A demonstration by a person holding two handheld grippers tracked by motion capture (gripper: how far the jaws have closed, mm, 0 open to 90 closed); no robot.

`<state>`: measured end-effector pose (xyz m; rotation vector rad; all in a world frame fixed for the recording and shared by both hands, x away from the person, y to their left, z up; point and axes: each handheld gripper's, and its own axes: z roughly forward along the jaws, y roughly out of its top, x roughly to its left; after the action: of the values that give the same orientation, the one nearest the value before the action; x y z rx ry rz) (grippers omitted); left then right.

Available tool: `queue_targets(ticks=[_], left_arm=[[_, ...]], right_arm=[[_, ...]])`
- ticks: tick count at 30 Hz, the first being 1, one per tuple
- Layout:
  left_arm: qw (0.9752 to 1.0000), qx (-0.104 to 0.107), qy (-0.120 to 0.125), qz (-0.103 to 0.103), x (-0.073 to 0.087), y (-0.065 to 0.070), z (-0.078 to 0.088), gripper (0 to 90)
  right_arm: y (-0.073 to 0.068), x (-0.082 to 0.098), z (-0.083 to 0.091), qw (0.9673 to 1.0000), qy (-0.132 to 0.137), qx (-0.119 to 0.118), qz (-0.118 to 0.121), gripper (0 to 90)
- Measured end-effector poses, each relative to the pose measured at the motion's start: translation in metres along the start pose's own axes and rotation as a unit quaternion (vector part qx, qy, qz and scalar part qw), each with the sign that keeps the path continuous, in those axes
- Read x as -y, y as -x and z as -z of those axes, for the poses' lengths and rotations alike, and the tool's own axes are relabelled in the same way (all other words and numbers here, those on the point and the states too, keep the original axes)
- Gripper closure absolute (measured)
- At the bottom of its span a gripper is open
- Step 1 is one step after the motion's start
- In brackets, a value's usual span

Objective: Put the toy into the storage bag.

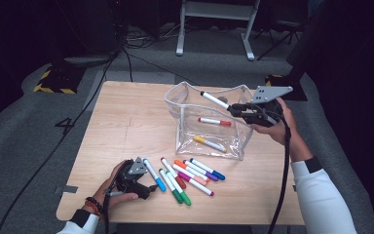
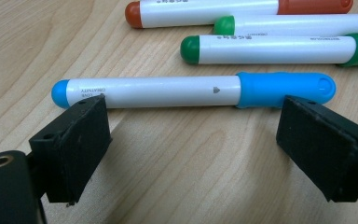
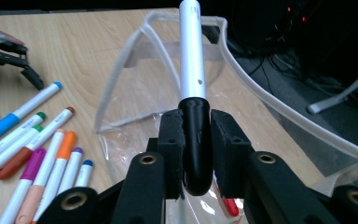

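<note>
Black-capped marker (image 3: 193, 93) clamped in right gripper (image 3: 196, 140) over clear pouch (image 1: 185, 105); left gripper (image 2: 191, 140) wide open, empty; marker print unreadable.

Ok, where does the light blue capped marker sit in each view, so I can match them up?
High view: the light blue marker lies leftmost in the loose row, just right of the left gripper.
Left gripper view: it lies crosswise just beyond the open jaws, cap to the right.
Right gripper view: it is at the left edge, cap toward the lower left.
Shared landmark: the green marker lying right beside it.
</note>
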<state>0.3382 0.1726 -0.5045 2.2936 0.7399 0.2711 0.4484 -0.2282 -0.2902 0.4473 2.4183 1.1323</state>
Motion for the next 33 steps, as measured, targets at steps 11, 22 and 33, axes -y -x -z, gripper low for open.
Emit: queue_targets(ticks=[11,22,33], left_arm=[[1.0000,0.000,0.000,0.000,0.000,0.000,0.000,10.1],[1.0000,0.000,0.000,0.000,0.000,0.000,0.000,10.1],[1.0000,0.000,0.000,0.000,0.000,0.000,0.000,10.1]], right_arm=[[0.026,0.003,-0.039,0.9964,-0.079,0.002,-0.032,75.3],[0.022,0.006,-0.055,0.9862,-0.152,-0.053,-0.040,75.2],[0.011,0.002,-0.062,0.9748,-0.196,-0.102,-0.031,75.1]])
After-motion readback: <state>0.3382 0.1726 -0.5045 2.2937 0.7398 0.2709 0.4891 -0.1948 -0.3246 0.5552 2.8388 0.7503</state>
